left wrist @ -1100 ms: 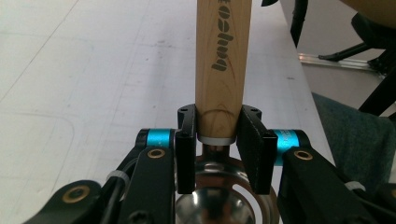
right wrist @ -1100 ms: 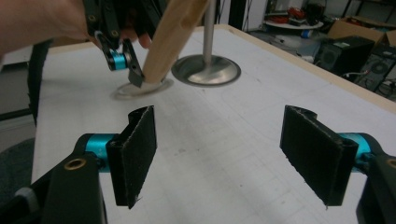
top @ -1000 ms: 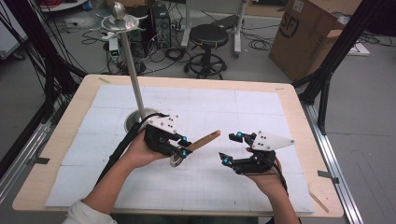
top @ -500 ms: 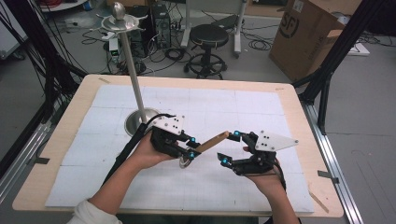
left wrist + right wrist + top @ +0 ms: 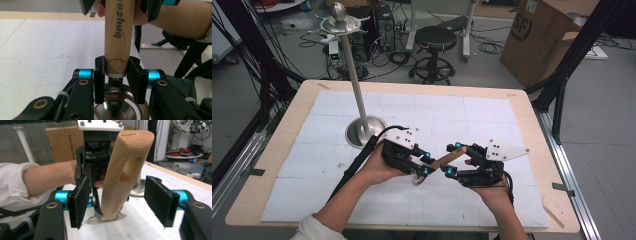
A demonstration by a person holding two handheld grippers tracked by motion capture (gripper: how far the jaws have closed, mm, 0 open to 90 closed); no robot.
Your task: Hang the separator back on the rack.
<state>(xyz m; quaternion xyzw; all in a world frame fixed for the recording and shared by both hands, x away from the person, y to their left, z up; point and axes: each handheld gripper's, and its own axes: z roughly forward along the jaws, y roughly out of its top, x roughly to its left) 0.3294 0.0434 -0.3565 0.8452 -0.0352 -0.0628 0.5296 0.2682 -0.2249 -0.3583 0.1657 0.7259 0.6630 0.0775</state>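
The far right box point(image 5: 539, 40) reads "SF"; in the right gripper view it point(image 5: 65, 142) reads "Free Your".

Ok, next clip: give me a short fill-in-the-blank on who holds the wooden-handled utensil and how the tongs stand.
1. The left tongs are shut on the utensil's wooden handle just above its ____ bowl.
2. The right tongs stand ____ on either side of the handle's free end.
3. The handle's free end has an oval ____ through it.
4. In the high view, a tall metal stand rises on the person's ____ side of the table.

Missing words: metal; open; hole; left
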